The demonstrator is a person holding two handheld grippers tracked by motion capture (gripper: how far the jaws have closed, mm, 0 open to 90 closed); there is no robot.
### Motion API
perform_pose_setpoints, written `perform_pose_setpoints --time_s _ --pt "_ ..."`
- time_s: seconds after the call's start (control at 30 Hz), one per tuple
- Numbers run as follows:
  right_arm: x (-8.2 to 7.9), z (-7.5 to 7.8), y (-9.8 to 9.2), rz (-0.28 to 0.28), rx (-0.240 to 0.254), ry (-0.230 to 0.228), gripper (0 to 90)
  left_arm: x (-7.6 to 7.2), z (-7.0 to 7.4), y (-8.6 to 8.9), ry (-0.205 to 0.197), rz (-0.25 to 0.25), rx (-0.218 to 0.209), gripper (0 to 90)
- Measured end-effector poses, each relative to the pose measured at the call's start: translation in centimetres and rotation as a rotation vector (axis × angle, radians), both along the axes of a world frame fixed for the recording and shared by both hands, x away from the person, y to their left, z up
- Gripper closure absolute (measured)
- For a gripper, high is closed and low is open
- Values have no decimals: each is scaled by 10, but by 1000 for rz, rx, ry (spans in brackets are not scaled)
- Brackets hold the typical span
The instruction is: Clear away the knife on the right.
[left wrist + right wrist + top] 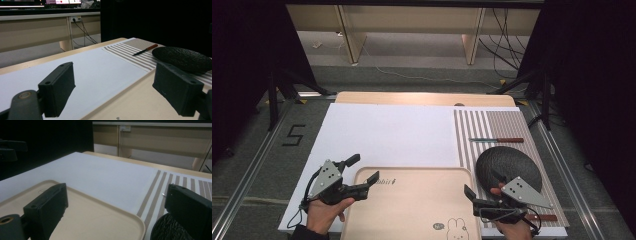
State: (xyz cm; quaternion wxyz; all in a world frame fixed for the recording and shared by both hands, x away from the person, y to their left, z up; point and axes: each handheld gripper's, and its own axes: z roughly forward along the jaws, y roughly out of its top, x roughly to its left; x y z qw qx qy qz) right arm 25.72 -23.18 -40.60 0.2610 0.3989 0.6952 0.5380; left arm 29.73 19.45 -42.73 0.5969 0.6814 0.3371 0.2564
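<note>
I hold my left gripper [360, 176] and right gripper [483, 189] released, empty, at the near corners of the wooden tray [412, 210], ready to work. The black plate [507, 167] waits just right of it, on the striped mat [492, 125].

Tray [412, 210]: near edge cut off by bottom of high view; small print at its upper left and round mark beside rabbit drawing too small to read.

Black plate [507, 167]: lower right part hidden behind right gripper [484, 192]; in right gripper view only sliver at bottom right, cut by frame edge.

Red-handled utensil [548, 217] at lower right: mostly hidden under gripper and hand, kind unclear.

Left hand [324, 215]: wrist cut off at bottom edge.

Small dark object [459, 104] at table's far edge: too small to tell.
</note>
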Motion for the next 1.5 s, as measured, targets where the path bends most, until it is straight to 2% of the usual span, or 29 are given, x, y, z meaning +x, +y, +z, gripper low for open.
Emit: perform_pose_setpoints --time_s 0.33,0.37,0.5,0.6,0.67,0.7,0.73,0.77,0.83,0.87,0.97,1.0,1.03,1.1,1.13,1.27,1.3,1.33,1.4,1.5 --pt "1 0 -1 -3 10 -5 57 -1 1 0 -4 -1 -3 164" --pt "2 0 -2 -2 4 -15 57 -1 1 0 -6 -2 -6 165" --pt "3 1 -5 -13 14 -7 57 -2 1 0 -14 -14 -7 165" --pt "4 4 -9 -27 2 -9 57 -2 1 -1 -30 -26 -13 164" --pt "5 4 -11 -23 22 -15 57 -2 1 -1 -24 -21 -6 165" --pt "6 5 -13 -30 20 -23 57 -2 1 -1 -24 -21 -6 164" --pt "5 7 -15 -32 6 -3 57 -2 1 -1 -29 -21 -10 165" --pt "7 7 -16 -34 5 -17 57 -2 1 -1 -31 -24 -14 165" --pt "8 9 -19 -25 1 5 52 -2 1 -1 -29 -24 -14 164" --pt "9 9 -20 -22 8 1 49 -2 1 -2 -30 -27 -15 165" --pt "13 14 -24 -16 -11 3 41 -3 2 -1 -25 -26 -3 164" --pt "16 17 -27 -24 -28 -20 41 -3 1 -1 -26 -27 -3 164" --pt "16 17 -27 -24 -28 -20 43 -3 1 -1 -26 -27 -3 164" --pt "18 21 -31 -11 -32 -5 40 -3 2 -1 -31 -30 -8 164" --pt "21 25 -36 -36 -59 -6 40 -3 2 -1 -27 -29 -3 164" --pt "28 29 -43 -38 -60 1 40 -3 2 -1 -30 -30 -3 164" --pt "31 30 -46 -36 -48 11 40 -3 2 -2 -30 -31 -2 164" --pt "32 32 -49 -34 -53 31 40 -3 2 -1 -28 -30 -1 164" --pt "38 37 -58 -48 -82 36 36 -3 2 -1 -27 -26 -2 165" --pt "41 42 -64 -47 -88 64 35 -3 1 0 -27 -24 -5 164"
